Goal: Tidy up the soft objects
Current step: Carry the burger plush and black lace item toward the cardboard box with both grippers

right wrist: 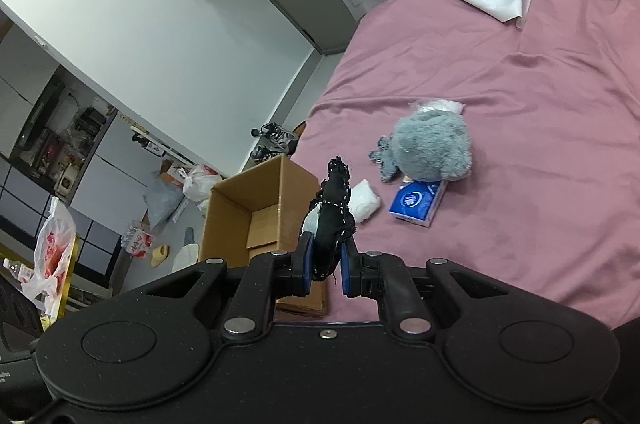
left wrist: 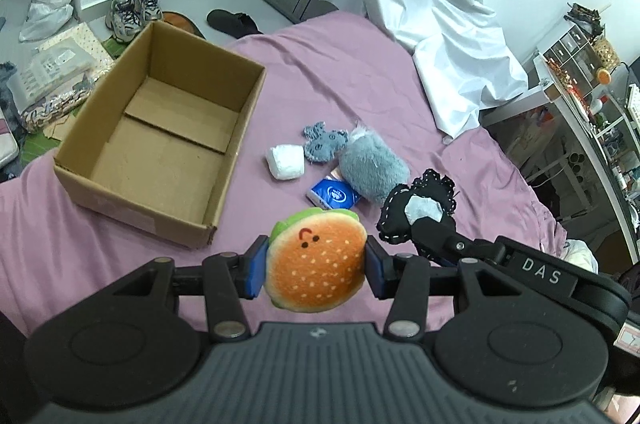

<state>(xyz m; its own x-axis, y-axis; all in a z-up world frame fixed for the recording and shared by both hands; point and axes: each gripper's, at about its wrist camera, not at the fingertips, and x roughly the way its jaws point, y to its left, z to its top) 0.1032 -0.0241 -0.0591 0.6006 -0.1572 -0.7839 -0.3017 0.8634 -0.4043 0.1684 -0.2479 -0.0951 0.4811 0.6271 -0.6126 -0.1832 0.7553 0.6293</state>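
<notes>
Burger plush sits nearest the lens, pinched across its bun between the two blue pads of the left tool, held above the pink bed sheet just short of the near corner of the cardboard box. Box is open-topped with nothing in it.

Right tool is pressed on the lower edge of a flat black fabric piece with white stitching; most of the piece stands free above the pads. A pale patch shows on one face.

Not yet collected, on the sheet: white wrapped wad, small grey knitted piece, grey fluffy plush, blue tissue pack partly tucked under that plush.

Risks, as judged:
- Burger is round and squashy; grip is on the sides only, so a quick swing toward the box could let it roll out.
- Black piece is held by a thin margin and may slip or flop, snagging the box wall on entry.
- Both tools are close together near the same box corner; converging together risks a knock.

Surroundings: crumpled white cloth at the far side of the bed, shoes and bags on the floor beyond the box. Nothing lies between the burger and the box opening.
</notes>
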